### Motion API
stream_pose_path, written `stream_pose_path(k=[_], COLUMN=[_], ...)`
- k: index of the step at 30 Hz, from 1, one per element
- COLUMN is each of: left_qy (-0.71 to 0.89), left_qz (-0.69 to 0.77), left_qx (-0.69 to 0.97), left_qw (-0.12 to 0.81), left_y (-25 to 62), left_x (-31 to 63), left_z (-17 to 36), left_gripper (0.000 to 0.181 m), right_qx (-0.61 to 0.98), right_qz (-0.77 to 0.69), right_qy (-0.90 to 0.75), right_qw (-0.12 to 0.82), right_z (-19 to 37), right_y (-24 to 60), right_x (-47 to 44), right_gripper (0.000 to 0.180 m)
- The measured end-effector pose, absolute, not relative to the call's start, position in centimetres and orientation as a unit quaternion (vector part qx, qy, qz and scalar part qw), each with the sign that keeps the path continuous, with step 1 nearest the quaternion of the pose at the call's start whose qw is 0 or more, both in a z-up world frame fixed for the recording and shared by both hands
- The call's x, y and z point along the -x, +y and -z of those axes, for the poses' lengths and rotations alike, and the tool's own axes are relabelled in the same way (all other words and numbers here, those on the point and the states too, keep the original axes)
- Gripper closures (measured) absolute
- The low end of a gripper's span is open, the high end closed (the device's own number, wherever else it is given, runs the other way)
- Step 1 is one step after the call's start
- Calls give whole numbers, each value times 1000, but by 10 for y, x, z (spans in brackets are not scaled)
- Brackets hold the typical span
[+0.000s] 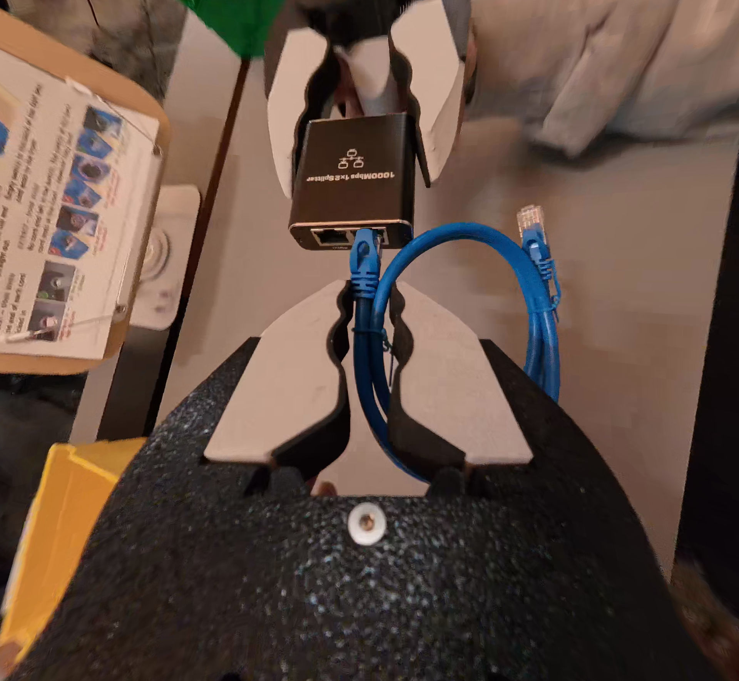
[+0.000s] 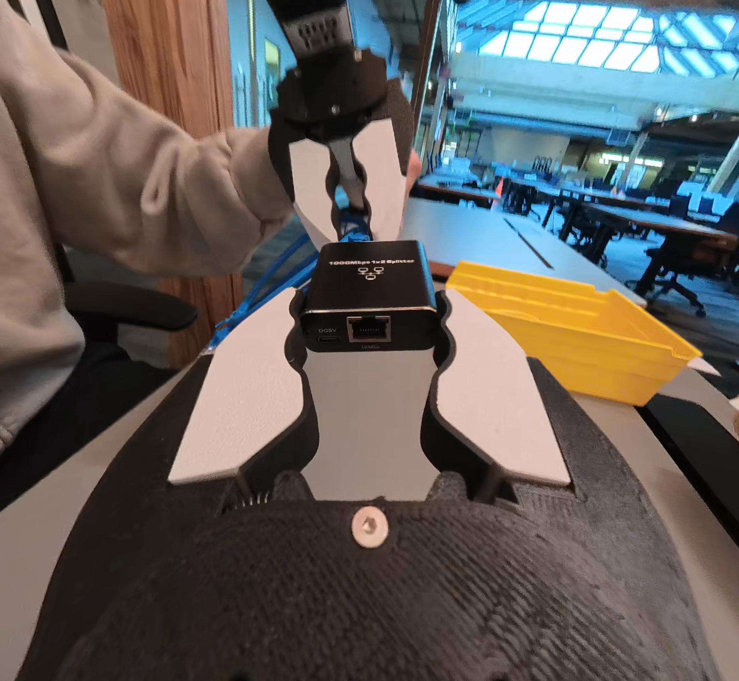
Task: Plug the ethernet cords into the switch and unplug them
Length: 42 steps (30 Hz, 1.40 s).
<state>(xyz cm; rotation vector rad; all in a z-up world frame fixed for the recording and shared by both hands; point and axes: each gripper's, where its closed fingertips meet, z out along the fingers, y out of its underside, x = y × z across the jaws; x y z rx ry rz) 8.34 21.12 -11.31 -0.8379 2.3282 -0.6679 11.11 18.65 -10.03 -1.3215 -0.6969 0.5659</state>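
Left wrist view shows my left gripper (image 1: 366,294), jaws clamped on the blue ethernet cord (image 1: 364,262) just behind its plug, at the frame centre, entering the black splitter (image 1: 352,178). My right gripper (image 2: 370,326) clamps that small rigid box by its sides above the bench (image 1: 560,198). I judge the cord soft and the clip fragile, so hold the boot.

Left gripper (image 1: 366,294) and right gripper (image 2: 370,318), both clamped.
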Motion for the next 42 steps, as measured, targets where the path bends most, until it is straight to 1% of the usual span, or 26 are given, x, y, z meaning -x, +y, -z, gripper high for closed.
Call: stream_pose_path(k=[2,3,6,7,9,10,12,13,14,15,16,18,20,21,24,26,29,33,37,40,42], left_qy=[856,849,809,790,745,721,647,616,590,569,559,561,572,583,637,694,741,753,740,742,744], left_qz=[276,275,318,353,421,443,519,577,622,635,617,526,425,389,307,239,143,109,120,109,94], left_qx=[315,313,319,330,354,367,379,357,336,339,360,426,496,526,581,587,595,626,652,659,660], left_qw=[302,325,377,377,377,386,410,401,391,398,420,477,496,483,404,342,277,171,116,66,49], left_y=[207,208,213,216,229,242,263,261,260,268,283,327,377,397,439,460,496,521,531,529,529], left_x=[-87,-89,-83,-78,-67,-62,-47,-34,-22,-16,-15,-18,-20,-21,-24,-25,-30,-39,-51,-48,-46], left_z=[109,107,89,80,57,46,10,-9,-25,-34,-35,-20,10,28,87,128,177,228,258,280,291], left_gripper=[162,159,164,164,153,152,150,147,151,153,153,152,151,151,151,155,158,156,150,150,149], right_qx=[582,586,575,573,574,576,574,571,566,560,553,537,527,523,514,510,516,526,535,542,544], right_qz=[-255,-247,-249,-251,-249,-248,-252,-251,-259,-266,-273,-288,-293,-293,-297,-300,-297,-297,-296,-296,-296], right_qy=[-308,-306,-298,-299,-303,-305,-298,-293,-293,-290,-286,-280,-278,-277,-279,-277,-274,-266,-262,-258,-256], right_qw=[708,709,720,721,719,717,720,724,725,729,733,742,748,751,755,757,755,751,747,743,742], right_z=[95,96,90,89,88,89,89,88,88,86,84,79,75,73,70,69,71,79,85,89,91], right_y=[183,182,175,174,176,177,178,178,177,176,174,169,165,163,156,154,154,156,159,160,161], right_x=[-116,-119,-128,-128,-124,-123,-125,-127,-127,-128,-129,-133,-136,-138,-141,-144,-148,-154,-157,-159,-161], right_gripper=[116,116,116,116,116,116,116,116,116,116,116,116,116,116,116,116,116,116,116,116,116])
